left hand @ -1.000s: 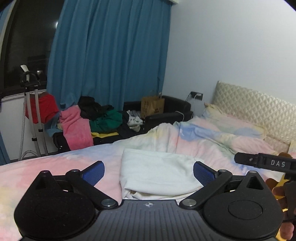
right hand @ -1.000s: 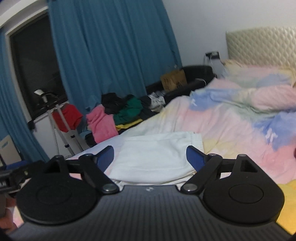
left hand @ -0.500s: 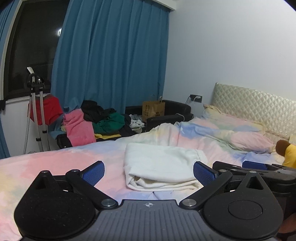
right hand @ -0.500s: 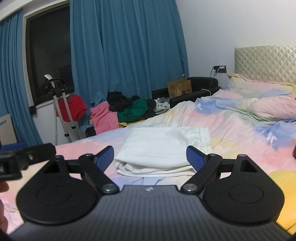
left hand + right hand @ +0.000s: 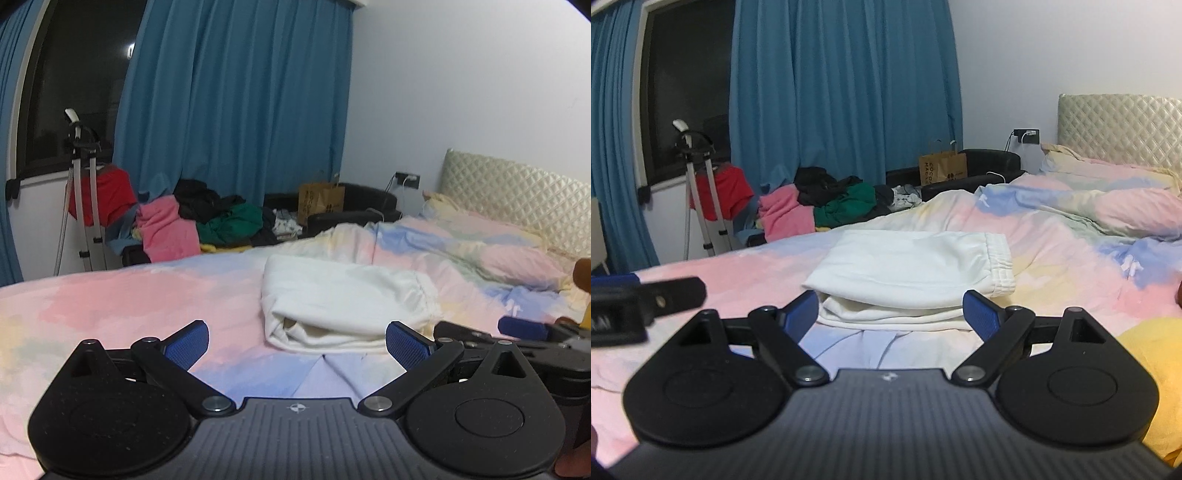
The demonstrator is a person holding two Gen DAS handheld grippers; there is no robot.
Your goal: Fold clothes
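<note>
White folded trousers [image 5: 343, 302] lie on the pastel bed cover [image 5: 129, 306], with the elastic waistband [image 5: 999, 262] at the right. My left gripper [image 5: 295, 341] is open and empty, a short way in front of the fold's near edge and left of it. My right gripper [image 5: 890, 314] is open too, with nothing in it; its blue pads [image 5: 805, 314] frame the near edge of the trousers [image 5: 908, 273]. Each gripper shows at the edge of the other's view: the right gripper [image 5: 524, 332], the left gripper [image 5: 646, 299].
A heap of coloured clothes [image 5: 207, 221] sits beyond the bed by the blue curtains [image 5: 236, 103]. A metal stand [image 5: 79, 192] with a red garment is at the left. A black chair with a paper bag [image 5: 321, 203], pillows and a quilted headboard [image 5: 517, 195] lie to the right.
Both grippers have drawn back and down from above the folded trousers, so the garment now lies ahead of the fingertips. The jaws stayed open. The trousers have not moved.
</note>
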